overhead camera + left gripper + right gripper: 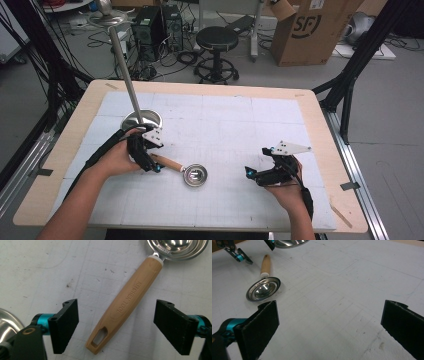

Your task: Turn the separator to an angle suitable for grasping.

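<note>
A small scoop lies flat on the white mat, with a pale wooden handle and a shiny steel bowl. My left gripper is down over the handle's holed end. Its pads stand on either side of the wood with a gap on each side, so it is open. My right gripper rests to the right of the scoop, pointing toward it, open and empty.
A steel round base with a tall slanted pole stands just behind my left hand. Beyond the table's far edge are a black stool, a cardboard box and computer towers.
</note>
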The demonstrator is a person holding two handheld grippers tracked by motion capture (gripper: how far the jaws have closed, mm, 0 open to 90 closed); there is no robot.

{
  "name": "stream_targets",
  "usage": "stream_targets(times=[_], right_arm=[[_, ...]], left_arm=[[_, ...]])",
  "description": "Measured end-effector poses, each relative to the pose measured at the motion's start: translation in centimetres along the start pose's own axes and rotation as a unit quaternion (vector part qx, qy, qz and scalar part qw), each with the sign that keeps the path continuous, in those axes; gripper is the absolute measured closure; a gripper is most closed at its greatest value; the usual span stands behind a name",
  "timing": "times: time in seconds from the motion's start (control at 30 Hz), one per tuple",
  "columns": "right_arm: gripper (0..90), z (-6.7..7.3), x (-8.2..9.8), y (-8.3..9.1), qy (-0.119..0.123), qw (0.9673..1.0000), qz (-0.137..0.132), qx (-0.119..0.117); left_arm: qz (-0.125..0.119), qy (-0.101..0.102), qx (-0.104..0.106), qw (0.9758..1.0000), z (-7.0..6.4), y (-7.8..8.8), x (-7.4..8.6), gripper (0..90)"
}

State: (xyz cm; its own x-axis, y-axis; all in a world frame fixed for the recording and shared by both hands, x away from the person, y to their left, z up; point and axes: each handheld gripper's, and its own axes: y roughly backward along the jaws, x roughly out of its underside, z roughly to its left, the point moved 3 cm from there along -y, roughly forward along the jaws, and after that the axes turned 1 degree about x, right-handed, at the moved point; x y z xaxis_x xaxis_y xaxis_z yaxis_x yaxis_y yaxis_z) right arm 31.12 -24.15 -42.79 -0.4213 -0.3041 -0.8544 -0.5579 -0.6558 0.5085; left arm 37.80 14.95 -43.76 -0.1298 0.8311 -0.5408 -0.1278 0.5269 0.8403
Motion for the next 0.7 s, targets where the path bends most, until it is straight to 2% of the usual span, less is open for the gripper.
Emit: stream_targets(times=[0.1, 0.23, 0.53, 0.7], right_arm=[[0.1, 0.0, 0.0, 0.0, 0.000, 1.0000, 0.002, -0.001], [0.1, 0.0, 0.0, -0.1, 0.000, 1.0000, 0.002, -0.001], [0.1, 0.1, 0.1, -0.3, 0.006, 0.9999, 0.011, -0.004], [0.1, 0.1, 0.1, -0.3, 0.008, 0.9999, 0.011, -0.002]], left_arm=[[0.007, -0.005, -0.001, 1.0000, 0.0, -0.2, 0.0, 30.3], [0.014, -0.002, 0.005, 0.9999, 0.1, -0.6, 0.1, 35.4], [0.025, -0.005, 0.009, 0.9996, 0.2, -1.0, 0.2, 37.5], [0.033, -0.005, 0.018, 0.9993, 0.3, -1.3, 0.3, 39.0]])
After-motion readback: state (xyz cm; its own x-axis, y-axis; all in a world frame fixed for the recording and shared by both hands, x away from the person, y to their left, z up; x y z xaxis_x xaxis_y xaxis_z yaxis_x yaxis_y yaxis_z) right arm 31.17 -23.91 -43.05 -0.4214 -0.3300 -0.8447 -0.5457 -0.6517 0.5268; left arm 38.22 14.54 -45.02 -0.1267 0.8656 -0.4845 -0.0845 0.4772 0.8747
